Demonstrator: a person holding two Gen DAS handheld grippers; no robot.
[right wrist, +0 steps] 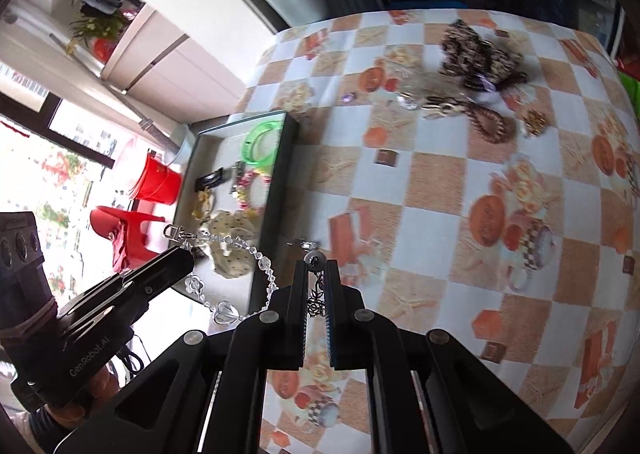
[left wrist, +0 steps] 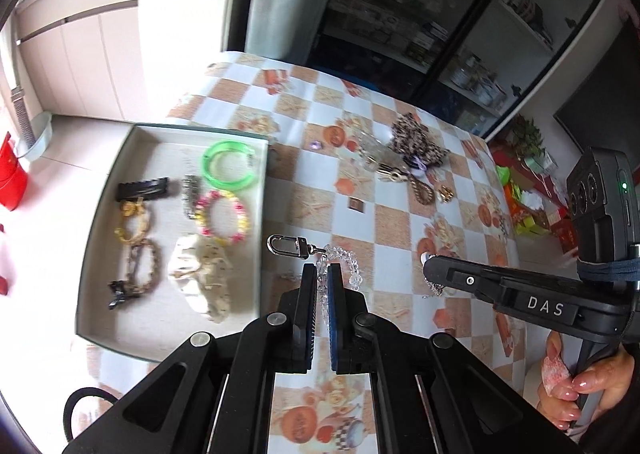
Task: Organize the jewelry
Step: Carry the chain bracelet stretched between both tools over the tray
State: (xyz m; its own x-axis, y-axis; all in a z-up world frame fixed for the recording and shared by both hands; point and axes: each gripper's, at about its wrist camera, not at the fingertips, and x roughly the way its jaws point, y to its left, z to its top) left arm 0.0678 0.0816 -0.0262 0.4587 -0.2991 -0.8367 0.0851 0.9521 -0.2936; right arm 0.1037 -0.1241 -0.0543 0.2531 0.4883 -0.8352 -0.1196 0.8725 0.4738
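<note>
left tool (left wrist: 322, 278) clamping crystal chain (left wrist: 352, 266), right tool (right wrist: 318, 278) gripping its filigree end

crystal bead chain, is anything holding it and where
Both tools hold it. The left tool pinches the crystal bead chain just behind its silver clasp; the right tool grips the dark metal end.

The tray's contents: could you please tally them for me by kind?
In the tray, seen from the left wrist:
Bangles and bead bracelets: 2, green and pink-and-yellow
Braided bracelets: 2, yellow and brown
Hair clips: 2, black and silver
Scrunchies: 1, cream
Total: 7
</note>
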